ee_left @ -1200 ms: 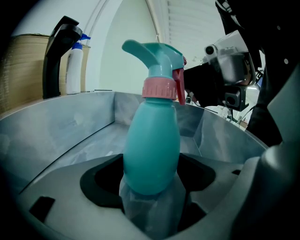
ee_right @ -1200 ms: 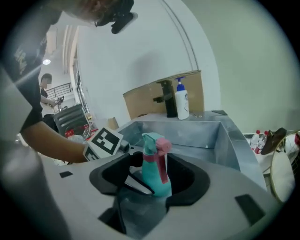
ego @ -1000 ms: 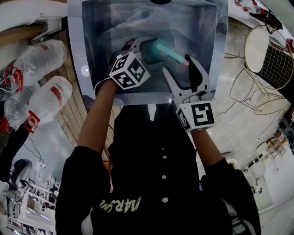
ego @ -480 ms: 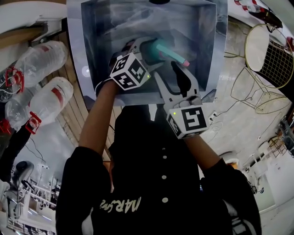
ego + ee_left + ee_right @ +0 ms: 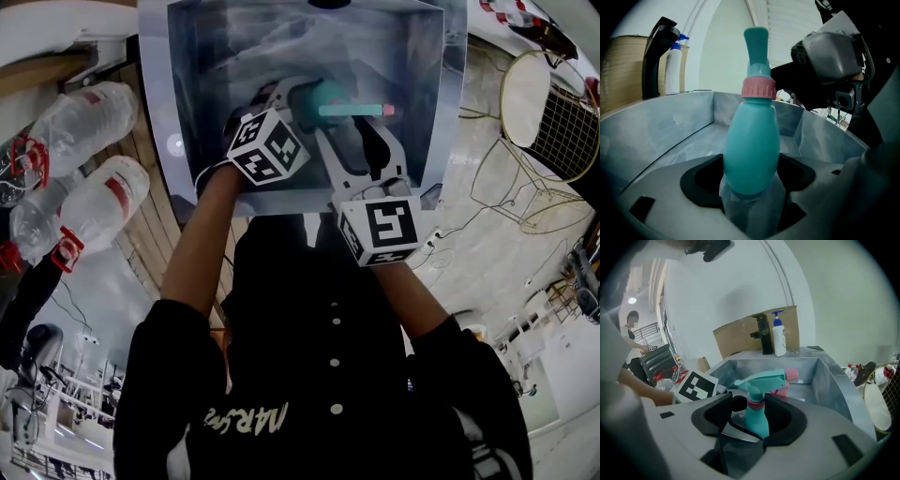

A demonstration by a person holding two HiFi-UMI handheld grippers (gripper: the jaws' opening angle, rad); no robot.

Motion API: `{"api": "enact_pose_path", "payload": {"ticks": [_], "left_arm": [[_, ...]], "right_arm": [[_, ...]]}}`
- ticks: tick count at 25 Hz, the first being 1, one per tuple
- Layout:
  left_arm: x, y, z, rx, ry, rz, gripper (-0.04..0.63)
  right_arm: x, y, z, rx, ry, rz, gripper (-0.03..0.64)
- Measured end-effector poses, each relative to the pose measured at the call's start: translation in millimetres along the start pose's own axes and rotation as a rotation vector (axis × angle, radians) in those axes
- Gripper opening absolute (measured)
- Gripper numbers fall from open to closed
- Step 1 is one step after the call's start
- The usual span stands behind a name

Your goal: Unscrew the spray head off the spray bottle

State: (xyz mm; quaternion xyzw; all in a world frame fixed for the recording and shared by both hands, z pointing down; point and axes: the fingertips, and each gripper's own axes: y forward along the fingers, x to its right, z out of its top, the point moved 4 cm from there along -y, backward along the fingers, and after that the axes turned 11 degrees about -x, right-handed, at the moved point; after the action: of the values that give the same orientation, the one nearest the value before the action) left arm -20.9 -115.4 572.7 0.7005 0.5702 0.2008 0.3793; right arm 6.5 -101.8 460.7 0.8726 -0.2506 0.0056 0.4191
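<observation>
sink station, open workroom

a steel sink [image 5: 429, 103] fills the head view's upper middle, with a black tap [image 5: 761, 336], pump bottle [image 5: 779, 339] and cardboard [image 5: 736, 339] behind it. plastic bottles [image 5: 94, 202] lie at left, wire chairs [image 5: 562, 131] at right.

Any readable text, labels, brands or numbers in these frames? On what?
"MARS": start of the light print on the person's black shirt; rest blurred.
Marker cubes: black-and-white squares, no letters.
Plastic bottles, red labels: too small to read.
Pump bottle: label unreadable.
Spray bottle: no print visible.
</observation>
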Motion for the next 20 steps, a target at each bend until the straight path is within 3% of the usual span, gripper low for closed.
{"api": "enact_pose_path", "payload": {"ticks": [20], "left_arm": [[0, 1, 1, -0.014, 0.004, 0.016, 0.370]], "right_arm": [[-1, 22, 12, -0.026, -0.094, -0.043, 0.250]]}}
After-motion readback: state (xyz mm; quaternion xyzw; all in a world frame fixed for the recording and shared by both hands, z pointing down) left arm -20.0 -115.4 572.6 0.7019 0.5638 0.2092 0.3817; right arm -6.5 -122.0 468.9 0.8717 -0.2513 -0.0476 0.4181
